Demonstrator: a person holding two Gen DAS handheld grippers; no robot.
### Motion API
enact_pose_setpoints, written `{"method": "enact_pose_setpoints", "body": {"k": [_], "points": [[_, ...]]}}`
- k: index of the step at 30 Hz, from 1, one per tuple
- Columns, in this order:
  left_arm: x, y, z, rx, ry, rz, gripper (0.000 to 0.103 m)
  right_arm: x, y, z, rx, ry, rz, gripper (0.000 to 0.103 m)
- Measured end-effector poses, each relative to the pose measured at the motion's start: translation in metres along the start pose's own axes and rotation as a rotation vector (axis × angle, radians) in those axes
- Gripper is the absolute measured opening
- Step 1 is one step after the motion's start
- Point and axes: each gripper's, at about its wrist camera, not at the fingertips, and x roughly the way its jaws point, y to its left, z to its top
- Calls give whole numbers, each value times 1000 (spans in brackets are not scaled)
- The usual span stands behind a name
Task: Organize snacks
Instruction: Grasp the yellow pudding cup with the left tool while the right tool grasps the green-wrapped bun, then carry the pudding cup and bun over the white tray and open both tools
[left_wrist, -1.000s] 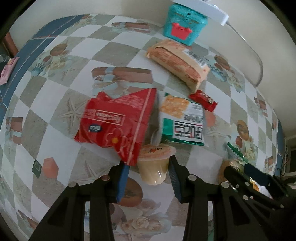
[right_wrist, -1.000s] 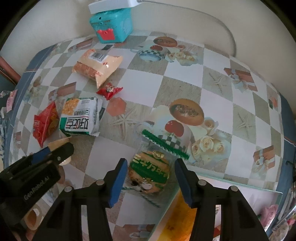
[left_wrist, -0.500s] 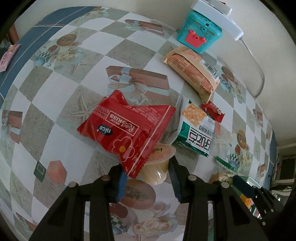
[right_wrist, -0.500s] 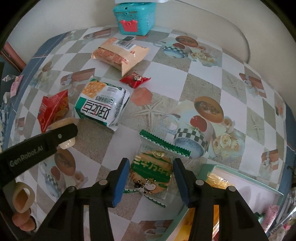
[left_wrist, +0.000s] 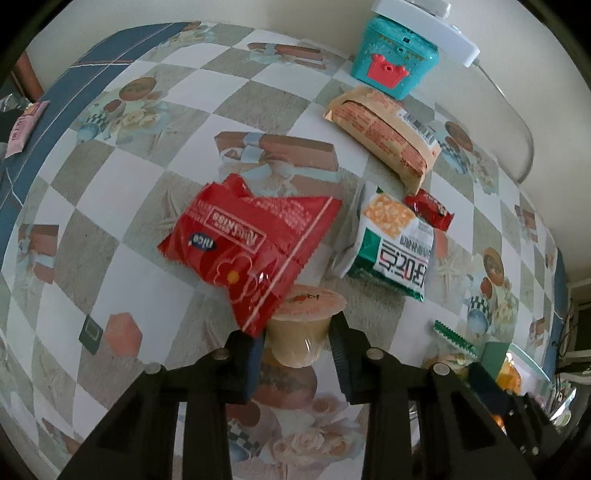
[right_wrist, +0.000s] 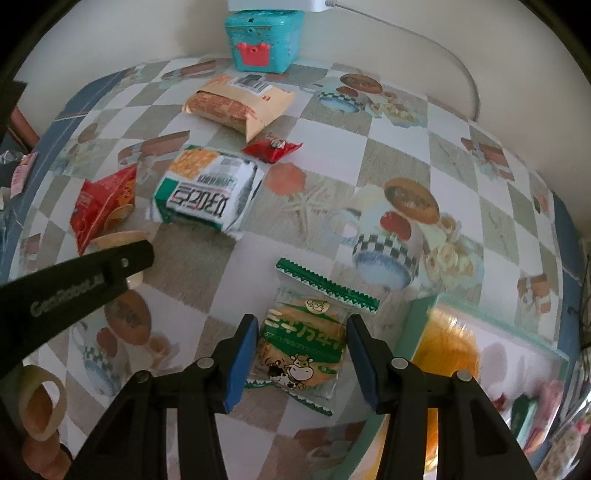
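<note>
Left gripper (left_wrist: 297, 349): fingers clamped a translucent jelly cup (left_wrist: 300, 328), foil-lidded. Right gripper (right_wrist: 301, 360): fingers spread beside a crinkly round cracker packet (right_wrist: 303, 345) on the glossy checkered surface (right_wrist: 399, 155).

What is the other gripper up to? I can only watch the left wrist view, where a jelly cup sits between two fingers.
Observer: The right gripper straddles a green cookie packet lying flat on the table.
Operator: Is it gripping the packet?
Observer: No. Its jaws stand apart, with a gap on each side of the packet.
Operator: Anything printed on it? I see only a green zigzag edge.
Observer: A small cartoon cow, just below a green band of lettering.
</note>
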Motion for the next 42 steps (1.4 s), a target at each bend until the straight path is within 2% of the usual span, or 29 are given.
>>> {"method": "enact_pose_setpoints", "body": {"k": [5,8,13,16,20,22,23,26,30,38,42], "points": [[-5,3,-9,-12,39,-5,35,-13,1,-21,50,-15,30,52],[-14,9,-16,-35,59,-32,35,-19,5,-36,76,-16,37,52],[-30,26,-35,-59,77,-50,35,-31,1,-62,187,-18,77,52],[-39,33,-46,-61,75,-44,35,-35,-4,-78,248,-20,85,52],[-51,38,-57,-57,64,-57,35,-40,-4,-90,269,-6,88,52],[-58,41,-64,-58,60,-65,35,-44,-6,-102,300,-3,131,52],[-61,42,-68,-56,57,-65,35,-38,-15,-97,305,-4,143,52],[-69,39,-77,-41,50,-65,35,-42,-20,-106,323,-2,156,52],[-82,30,-83,-26,23,-73,35,-64,-26,-119,345,-39,204,52],[-109,16,-85,10,-52,-72,35,-109,-43,-106,359,-172,183,52],[-118,3,-89,28,-76,-65,35,-122,-64,-103,403,-205,147,52]]}}
